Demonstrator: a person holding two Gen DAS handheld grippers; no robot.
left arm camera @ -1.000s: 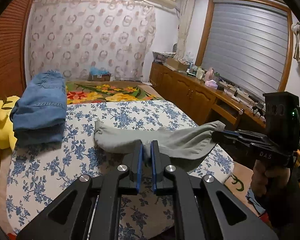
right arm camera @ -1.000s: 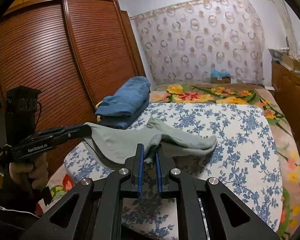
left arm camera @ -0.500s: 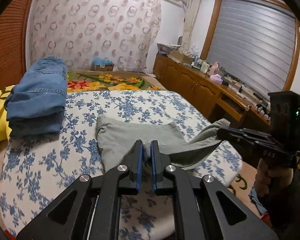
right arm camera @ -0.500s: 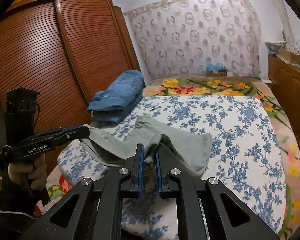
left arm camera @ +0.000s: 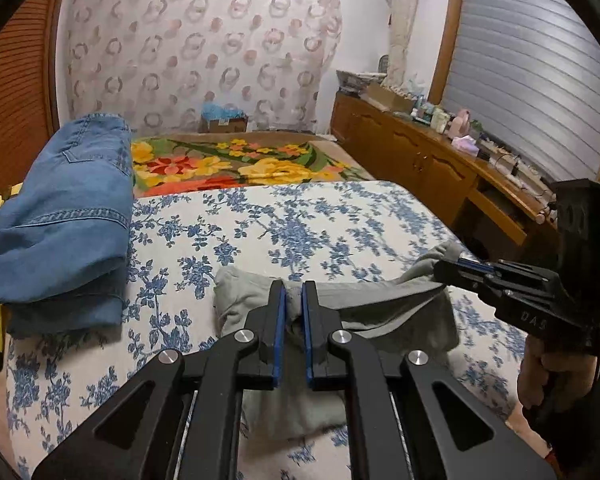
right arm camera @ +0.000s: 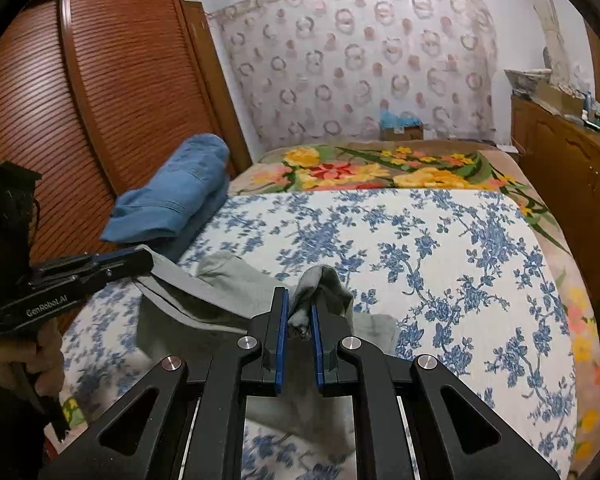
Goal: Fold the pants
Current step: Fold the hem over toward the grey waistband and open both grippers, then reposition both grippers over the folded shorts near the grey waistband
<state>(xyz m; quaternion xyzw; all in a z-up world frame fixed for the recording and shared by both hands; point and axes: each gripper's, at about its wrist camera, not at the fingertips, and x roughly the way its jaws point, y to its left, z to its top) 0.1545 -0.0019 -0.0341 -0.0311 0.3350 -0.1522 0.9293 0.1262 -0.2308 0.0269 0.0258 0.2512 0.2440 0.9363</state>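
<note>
My left hand-held gripper [left arm camera: 293, 308] is clamped on a bunched fold of the soft grey-green cotton pants [left arm camera: 384, 312], its blue-lined fingers [left arm camera: 279, 332] nearly together with cloth pinched between them. My right hand-held gripper [right arm camera: 300, 320] is likewise closed on another bunch of the same pants [right arm camera: 236, 288], a tuft sticking up between its pads. The pants lie crumpled at the near edge of the bed [left arm camera: 300, 220], on the white bedspread with blue flowers, stretched between both grippers. At the far left of the bed sits a folded stack of blue denim jeans [left arm camera: 68, 208], well apart from the pants. A wooden louvred wardrobe [right arm camera: 112, 92] stands left.
</note>
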